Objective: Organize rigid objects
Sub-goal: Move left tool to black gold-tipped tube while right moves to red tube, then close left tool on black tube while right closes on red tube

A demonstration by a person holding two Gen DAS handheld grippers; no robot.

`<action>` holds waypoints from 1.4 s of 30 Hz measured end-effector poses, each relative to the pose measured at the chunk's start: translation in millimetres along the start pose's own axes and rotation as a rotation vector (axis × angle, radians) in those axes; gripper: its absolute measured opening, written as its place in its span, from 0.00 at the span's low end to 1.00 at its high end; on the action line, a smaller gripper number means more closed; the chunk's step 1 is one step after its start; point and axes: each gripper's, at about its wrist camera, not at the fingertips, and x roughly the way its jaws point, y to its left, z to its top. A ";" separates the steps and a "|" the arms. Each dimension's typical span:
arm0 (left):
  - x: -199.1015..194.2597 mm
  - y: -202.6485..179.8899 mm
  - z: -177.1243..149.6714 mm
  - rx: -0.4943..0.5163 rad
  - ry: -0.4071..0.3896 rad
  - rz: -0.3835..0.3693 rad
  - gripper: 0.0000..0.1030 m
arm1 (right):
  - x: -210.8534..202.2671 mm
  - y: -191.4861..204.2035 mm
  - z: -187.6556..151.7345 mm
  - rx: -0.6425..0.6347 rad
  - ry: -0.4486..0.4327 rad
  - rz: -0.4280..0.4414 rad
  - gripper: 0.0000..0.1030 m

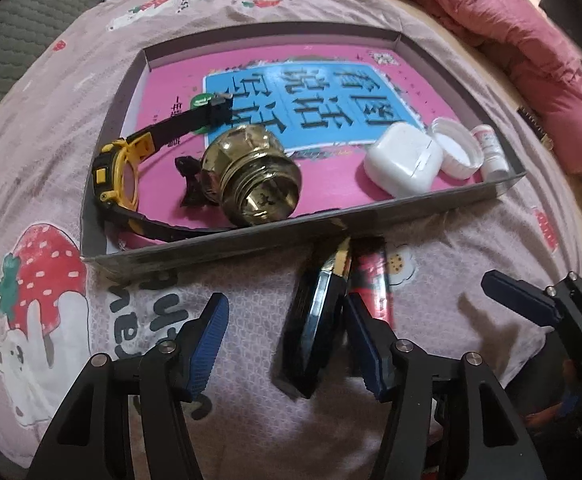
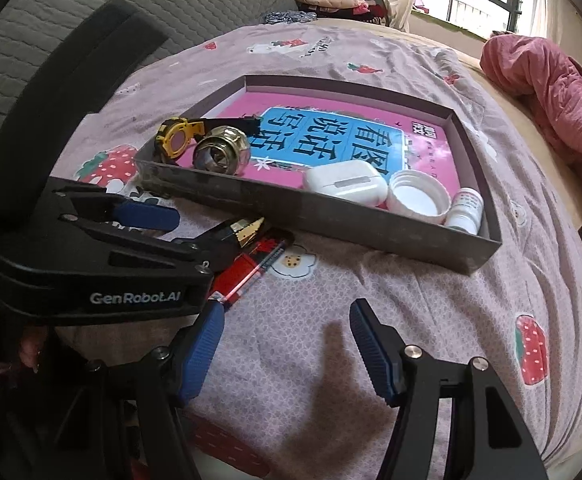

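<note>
A shallow grey box lid (image 1: 219, 246) (image 2: 371, 228) lies on the bed over a pink book. In it are a yellow-black watch (image 1: 119, 172) (image 2: 175, 140), a brass knob (image 1: 251, 178) (image 2: 221, 152), a white earbud case (image 1: 403, 160) (image 2: 347, 182), a white cap (image 1: 457, 148) (image 2: 419, 196) and a small white bottle (image 1: 491, 150) (image 2: 467, 210). In front of the lid lie a black-gold box (image 1: 319, 312) (image 2: 247, 230) and a red-black box (image 1: 375, 280) (image 2: 251, 268). My left gripper (image 1: 287, 344) (image 2: 175, 228) is open around the black-gold box. My right gripper (image 2: 287, 354) is open and empty.
The bed has a lilac sheet with strawberry prints (image 2: 331, 300). A pink quilt (image 1: 511, 40) (image 2: 563, 92) is bunched at the far right. A grey padded headboard (image 2: 71, 20) stands at the left. The right gripper's finger (image 1: 523, 300) shows at the left wrist view's right edge.
</note>
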 end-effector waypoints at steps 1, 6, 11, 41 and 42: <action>2.1 0.5 0.8 0.000 0.011 -0.001 0.60 | 1.2 1.9 0.1 -0.002 0.003 0.002 0.63; 7.7 -2.4 5.8 0.019 0.013 0.017 0.60 | 5.6 4.1 4.4 0.037 0.008 0.021 0.63; 3.9 6.2 6.5 -0.002 -0.003 0.010 0.60 | 16.8 1.8 9.5 0.111 0.030 0.034 0.63; 18.9 -3.6 14.6 0.080 0.026 -0.028 0.56 | 46.5 -26.5 19.2 0.119 0.099 0.057 0.25; 19.8 -4.4 14.7 0.087 0.024 -0.026 0.56 | 48.1 -24.1 19.8 0.091 0.098 0.046 0.24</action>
